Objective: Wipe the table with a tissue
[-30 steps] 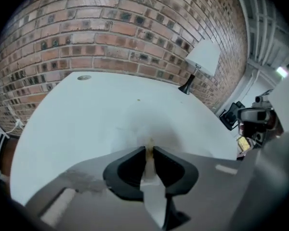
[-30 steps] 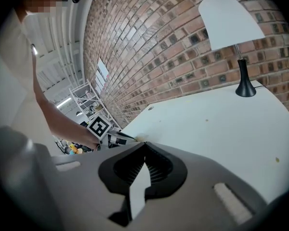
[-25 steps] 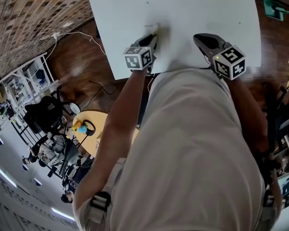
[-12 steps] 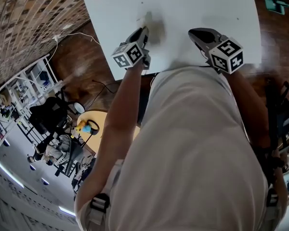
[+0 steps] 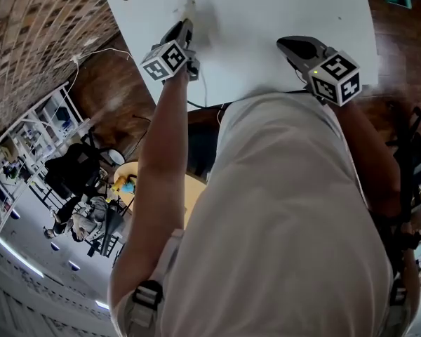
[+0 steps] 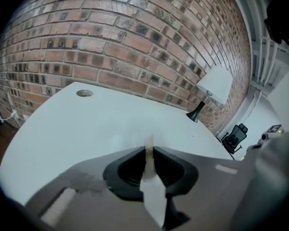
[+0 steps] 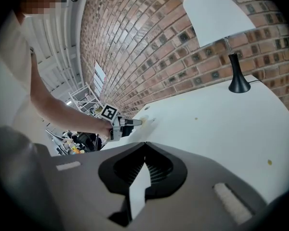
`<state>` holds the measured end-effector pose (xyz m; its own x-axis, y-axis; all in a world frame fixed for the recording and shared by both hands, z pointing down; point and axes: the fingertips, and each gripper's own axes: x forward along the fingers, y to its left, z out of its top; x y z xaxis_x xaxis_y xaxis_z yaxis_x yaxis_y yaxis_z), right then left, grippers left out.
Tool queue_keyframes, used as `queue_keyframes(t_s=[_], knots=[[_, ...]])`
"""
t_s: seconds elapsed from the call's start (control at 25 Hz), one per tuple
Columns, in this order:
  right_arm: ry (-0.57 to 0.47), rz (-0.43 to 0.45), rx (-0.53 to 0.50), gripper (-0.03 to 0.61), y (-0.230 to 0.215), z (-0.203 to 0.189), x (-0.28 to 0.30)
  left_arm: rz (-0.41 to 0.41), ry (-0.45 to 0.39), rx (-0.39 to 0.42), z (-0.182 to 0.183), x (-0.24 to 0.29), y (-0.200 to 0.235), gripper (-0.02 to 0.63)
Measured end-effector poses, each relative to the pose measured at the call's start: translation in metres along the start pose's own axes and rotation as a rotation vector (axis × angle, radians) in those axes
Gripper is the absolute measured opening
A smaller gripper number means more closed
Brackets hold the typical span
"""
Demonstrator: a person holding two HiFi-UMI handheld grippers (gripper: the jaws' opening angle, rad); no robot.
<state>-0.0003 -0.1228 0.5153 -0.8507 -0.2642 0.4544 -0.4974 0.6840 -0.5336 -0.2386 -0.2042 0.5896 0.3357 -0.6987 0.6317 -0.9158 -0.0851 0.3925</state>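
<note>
The left gripper, pinching the tissue, is sweeping it across the table toward the far-left corner, extending the wiped area, while the right gripper is idling empty, jaws pressed together.

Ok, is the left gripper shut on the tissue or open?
Shut on it. In the left gripper view the left gripper has its jaws pinched on a thin strip of tissue, whose end pokes out past the tips.
</note>
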Motion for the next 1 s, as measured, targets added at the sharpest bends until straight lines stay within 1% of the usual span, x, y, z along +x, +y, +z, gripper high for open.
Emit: queue_keyframes(t_s=[0.08, 0.16, 0.28, 0.36, 0.48, 0.52, 0.56, 0.6, 0.72, 0.8, 0.88, 1.0], knots=[[0.005, 0.001, 0.000, 0.009, -0.003, -0.002, -0.003, 0.012, -0.009, -0.048, 0.008, 0.007, 0.009, 0.055], [0.009, -0.002, 0.005, 0.008, -0.007, -0.004, -0.005, 0.006, -0.018, -0.129, 0.013, 0.017, 0.013, 0.057], [0.006, 0.001, 0.010, 0.008, -0.010, -0.006, -0.011, -0.010, -0.056, -0.245, 0.020, 0.025, 0.013, 0.057], [0.004, 0.002, 0.011, 0.009, -0.012, -0.005, -0.014, -0.025, -0.080, -0.291, 0.025, 0.028, 0.011, 0.057], [0.001, 0.000, 0.017, 0.009, -0.018, -0.005, -0.020, -0.039, -0.096, -0.332, 0.031, 0.033, 0.008, 0.055], [-0.001, 0.000, 0.019, 0.009, -0.021, -0.006, -0.023, -0.027, -0.091, -0.329, 0.031, 0.036, 0.008, 0.054], [-0.004, 0.001, 0.020, 0.008, -0.025, -0.007, -0.027, -0.002, -0.077, -0.308, 0.029, 0.039, 0.006, 0.052], [-0.006, 0.002, 0.020, 0.009, -0.029, -0.009, -0.032, 0.034, -0.053, -0.268, 0.027, 0.042, 0.004, 0.052], [-0.011, 0.003, 0.022, 0.009, -0.035, -0.010, -0.042, 0.137, 0.040, -0.106, 0.023, 0.048, -0.002, 0.055], [-0.012, 0.004, 0.025, 0.008, -0.032, -0.009, -0.038, 0.179, 0.081, -0.041, 0.023, 0.047, 0.002, 0.057], [-0.014, 0.005, 0.028, 0.009, -0.033, -0.007, -0.036, 0.204, 0.089, -0.020, 0.024, 0.046, 0.007, 0.055], [-0.014, 0.010, 0.033, 0.008, -0.038, -0.007, -0.039, 0.219, 0.080, -0.019, 0.025, 0.046, 0.007, 0.055]])
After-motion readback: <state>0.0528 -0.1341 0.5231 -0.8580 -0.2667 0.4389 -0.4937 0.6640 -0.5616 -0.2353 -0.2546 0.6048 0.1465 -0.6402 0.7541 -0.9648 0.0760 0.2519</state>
